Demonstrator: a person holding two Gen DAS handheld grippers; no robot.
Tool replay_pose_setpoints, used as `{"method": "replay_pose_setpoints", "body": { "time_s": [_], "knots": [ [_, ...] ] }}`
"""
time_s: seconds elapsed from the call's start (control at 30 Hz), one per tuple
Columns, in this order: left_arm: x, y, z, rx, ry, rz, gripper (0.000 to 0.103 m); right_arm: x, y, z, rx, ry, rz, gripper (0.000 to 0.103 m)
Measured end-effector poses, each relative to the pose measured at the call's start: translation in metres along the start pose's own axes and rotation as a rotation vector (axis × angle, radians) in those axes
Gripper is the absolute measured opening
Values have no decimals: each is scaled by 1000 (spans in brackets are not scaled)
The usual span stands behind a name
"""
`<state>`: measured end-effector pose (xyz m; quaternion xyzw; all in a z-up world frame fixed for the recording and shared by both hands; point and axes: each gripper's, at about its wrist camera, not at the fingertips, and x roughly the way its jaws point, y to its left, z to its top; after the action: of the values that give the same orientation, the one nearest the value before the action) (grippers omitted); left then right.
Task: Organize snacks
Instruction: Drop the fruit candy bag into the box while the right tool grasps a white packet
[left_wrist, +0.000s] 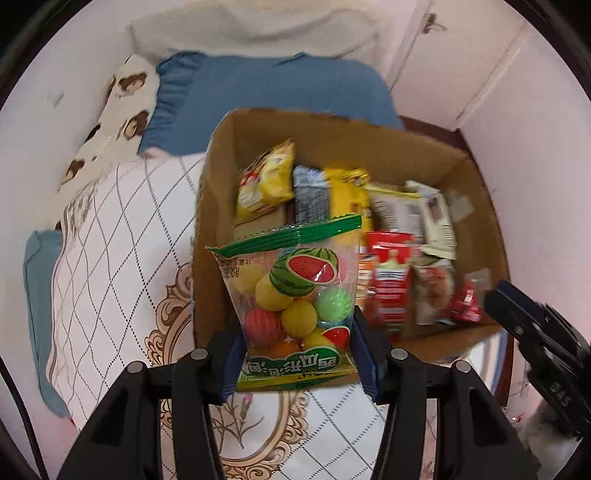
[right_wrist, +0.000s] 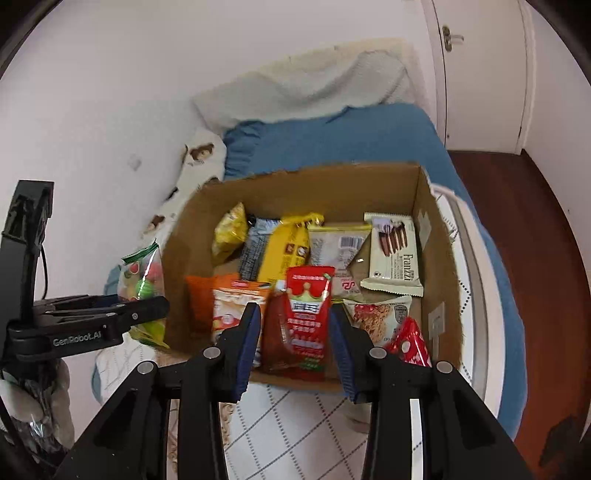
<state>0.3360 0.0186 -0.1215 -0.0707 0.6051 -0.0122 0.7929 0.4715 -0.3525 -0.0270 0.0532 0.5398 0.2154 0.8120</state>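
Note:
A cardboard box stands on the bed and holds several snack packs. My left gripper is shut on a clear watermelon gum-ball bag, held upright at the box's near left corner. In the right wrist view this bag shows left of the box. My right gripper is shut on a red snack pack, held just over the box's near edge. Yellow, grey, white and orange packs lie inside, with a Franzzi wafer pack at the right.
The box sits on a white quilt with a diamond pattern. A blue blanket and a white pillow lie behind it. A wall is at the left, a door and brown floor at the right.

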Motion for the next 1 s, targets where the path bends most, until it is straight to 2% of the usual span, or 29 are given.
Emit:
{"method": "replay_pose_setpoints", "body": {
  "time_s": [0.1, 0.2, 0.3, 0.5, 0.53, 0.6, 0.8, 0.83, 0.93, 0.97, 1.0],
  "knots": [
    [6, 5, -15, -9, -13, -22, 49, -2, -10, -15, 30, -8, 34, 41],
    [6, 2, -23, -2, -40, -5, 49, -7, -20, -31, 61, -12, 63, 41],
    [6, -2, -17, -7, -37, -23, 49, -10, -27, -29, 94, -14, 89, 41],
    [5, -4, -5, -6, -41, -9, 49, -51, -56, -28, 175, -113, 68, 43],
    [9, -3, -4, -8, -36, -1, 49, -53, -67, -35, 187, -104, 25, 56],
    [18, -1, -3, -1, -18, 27, 49, -51, -83, -48, 201, -76, -19, 68],
    [50, 0, -5, -1, 78, 53, 51, 3, -122, -89, 280, 66, -64, 68],
    [55, -1, -7, -7, 90, 54, 56, 15, -126, -93, 300, 82, -60, 68],
    [62, -6, -10, 5, 89, 80, 83, 54, -132, -103, 348, 134, -57, 69],
    [62, -7, -10, 12, 89, 92, 87, 70, -131, -106, 337, 168, -76, 67],
    [63, -9, -11, 20, 88, 105, 87, 80, -130, -109, 339, 177, -74, 64]
  ]
}}
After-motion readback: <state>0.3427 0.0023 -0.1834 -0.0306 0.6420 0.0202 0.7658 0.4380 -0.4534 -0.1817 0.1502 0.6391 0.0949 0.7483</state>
